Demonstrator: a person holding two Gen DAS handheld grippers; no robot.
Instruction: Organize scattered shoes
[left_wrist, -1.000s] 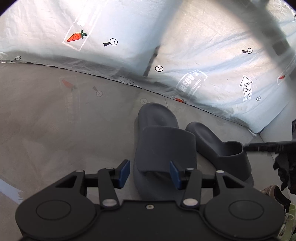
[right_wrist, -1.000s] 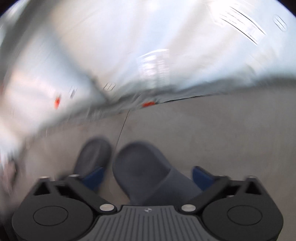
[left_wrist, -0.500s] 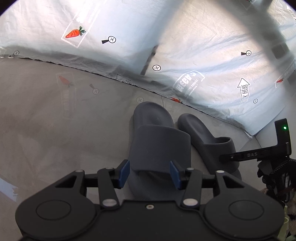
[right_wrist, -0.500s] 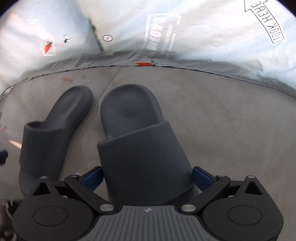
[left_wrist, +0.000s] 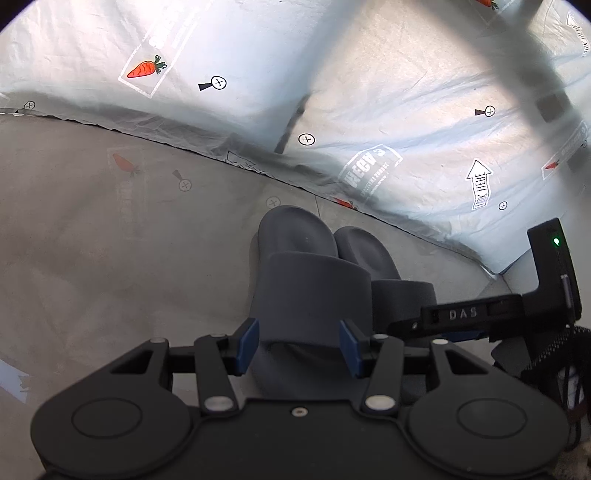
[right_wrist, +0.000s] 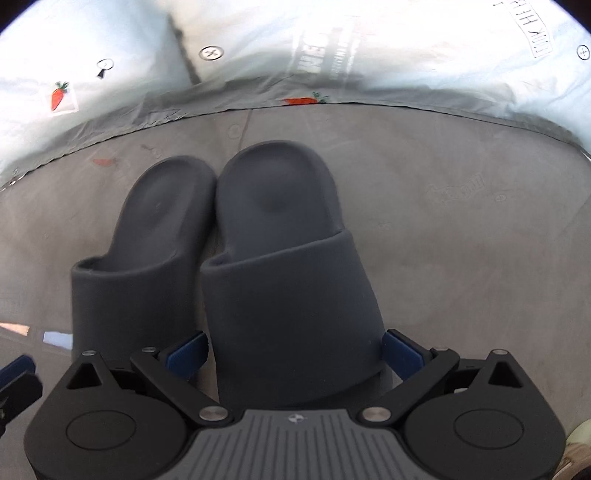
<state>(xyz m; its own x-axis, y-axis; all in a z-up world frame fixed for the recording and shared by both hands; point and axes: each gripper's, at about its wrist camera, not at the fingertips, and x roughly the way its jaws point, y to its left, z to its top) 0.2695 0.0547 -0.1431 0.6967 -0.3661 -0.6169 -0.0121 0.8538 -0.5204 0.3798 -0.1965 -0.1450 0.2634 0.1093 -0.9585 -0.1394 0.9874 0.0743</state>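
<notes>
Slippers, a dark grey pair, lie side by side on the grey floor (left_wrist: 110, 258), heels toward the crinkled silver sheet (left_wrist: 369, 92). Clenched on the strap of the left slipper (left_wrist: 310, 280), the left gripper (left_wrist: 298, 345) presses its blue pads against both sides. Around the right slipper (right_wrist: 291, 280), the right gripper (right_wrist: 293, 352) has its jaws clamped on the wide strap. Both slippers nearly touch along their inner edges.

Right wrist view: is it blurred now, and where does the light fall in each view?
Right wrist view: mostly sharp, slippers crisp. Left wrist view: sharp, a dark blurred band crosses the bright sheet. Both: sheet brightly lit, floor dim, edges bent by fisheye.
</notes>
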